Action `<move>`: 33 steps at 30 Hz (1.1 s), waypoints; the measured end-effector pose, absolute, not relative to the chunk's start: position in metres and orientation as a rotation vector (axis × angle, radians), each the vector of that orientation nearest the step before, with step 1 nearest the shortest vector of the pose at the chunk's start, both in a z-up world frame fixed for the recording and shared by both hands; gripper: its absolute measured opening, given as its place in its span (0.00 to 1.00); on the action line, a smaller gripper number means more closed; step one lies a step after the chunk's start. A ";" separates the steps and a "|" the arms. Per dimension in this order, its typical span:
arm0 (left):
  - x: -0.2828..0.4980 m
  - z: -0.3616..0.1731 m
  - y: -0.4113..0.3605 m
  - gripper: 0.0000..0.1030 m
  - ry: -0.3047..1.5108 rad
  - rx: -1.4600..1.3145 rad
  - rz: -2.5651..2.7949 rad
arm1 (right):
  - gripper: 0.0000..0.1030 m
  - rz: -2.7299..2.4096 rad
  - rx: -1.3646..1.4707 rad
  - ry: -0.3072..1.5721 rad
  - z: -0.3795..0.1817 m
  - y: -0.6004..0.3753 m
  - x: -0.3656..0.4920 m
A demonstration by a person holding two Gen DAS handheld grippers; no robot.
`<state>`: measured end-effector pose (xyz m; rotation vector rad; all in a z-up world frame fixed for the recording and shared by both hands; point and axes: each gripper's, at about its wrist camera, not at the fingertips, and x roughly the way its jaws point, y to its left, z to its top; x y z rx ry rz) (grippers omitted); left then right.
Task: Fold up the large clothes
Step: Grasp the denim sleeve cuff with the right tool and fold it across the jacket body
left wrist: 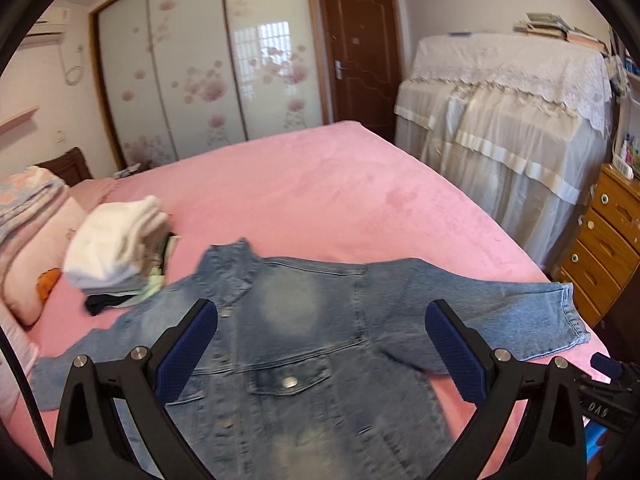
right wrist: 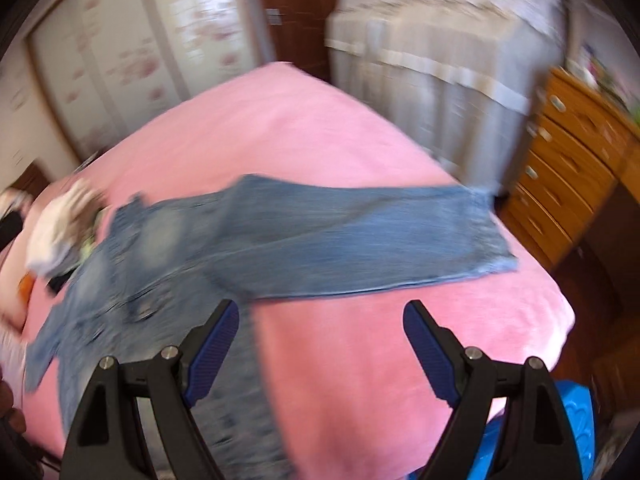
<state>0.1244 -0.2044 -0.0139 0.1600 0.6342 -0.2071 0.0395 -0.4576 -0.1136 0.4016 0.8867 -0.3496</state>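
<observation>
Both grippers spread wide above a denim jacket on the bed.

Left gripper (left wrist: pixel 322 344) released, jaws far apart, poised over the chest of the denim jacket (left wrist: pixel 304 332) and holding nothing. Right gripper (right wrist: pixel 322 340) likewise gaping, empty, hanging over bare pink bed (right wrist: pixel 360 360) just below the outstretched sleeve (right wrist: pixel 360 236); contact with the cloth impossible to tell through the blur. Jacket spread flat, front up, beside a stack of folded clothes (left wrist: pixel 116 252).
</observation>
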 end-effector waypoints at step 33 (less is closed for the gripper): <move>0.196 -0.101 -0.099 1.00 0.832 0.057 -0.093 | 0.05 0.059 0.185 0.617 -0.078 -0.307 0.174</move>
